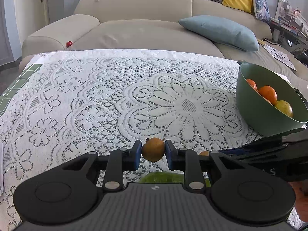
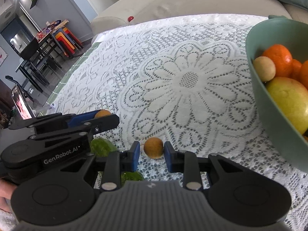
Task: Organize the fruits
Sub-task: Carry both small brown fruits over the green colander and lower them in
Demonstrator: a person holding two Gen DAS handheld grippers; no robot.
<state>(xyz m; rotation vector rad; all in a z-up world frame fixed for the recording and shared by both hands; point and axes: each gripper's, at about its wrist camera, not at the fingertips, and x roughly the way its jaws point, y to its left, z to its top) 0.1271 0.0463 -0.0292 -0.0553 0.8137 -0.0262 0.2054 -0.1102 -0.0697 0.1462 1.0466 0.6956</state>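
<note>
Tabletop inventory, left to right

1. White lace tablecloth (image 1: 96,100) with a large flower motif: covers the whole work surface. A green gridded mat (image 1: 21,80) shows under its edge at 9 o'clock in the left wrist view.
2. Left gripper (image 1: 153,155), black with blue pads: at 6 o'clock in its own view. The jaws are drawn in to a narrow gap and both pads press on item 3.
3. Small round yellow-brown fruit (image 1: 153,148): clamped between the left gripper's pads, clear of the cloth.
4. Crumpled green leaves (image 2: 101,147): lying on the cloth at 7 o'clock in the right wrist view, just beside both grippers.
5. Right gripper (image 2: 152,155), same make: at 6 o'clock in its own view, jaws narrow, pads close on either side of item 6. A sliver of gap shows at the left pad, and whether the fruit is actually clamped cannot be told.
6. Second small round yellow-brown fruit (image 2: 153,147): between the right gripper's fingertips, low over the lace.
7. Deep sage-green bowl (image 2: 256,80): standing on the cloth at 3 o'clock in both views. It holds several oranges (image 2: 279,59), 1 pale beige ball-shaped fruit (image 2: 264,68) and 1 large yellow-green apple (image 2: 288,98).
8. Beige sofa (image 1: 134,30): at 12 o'clock beyond the table, with a light blue cushion (image 1: 219,31) at 1 o'clock
</note>
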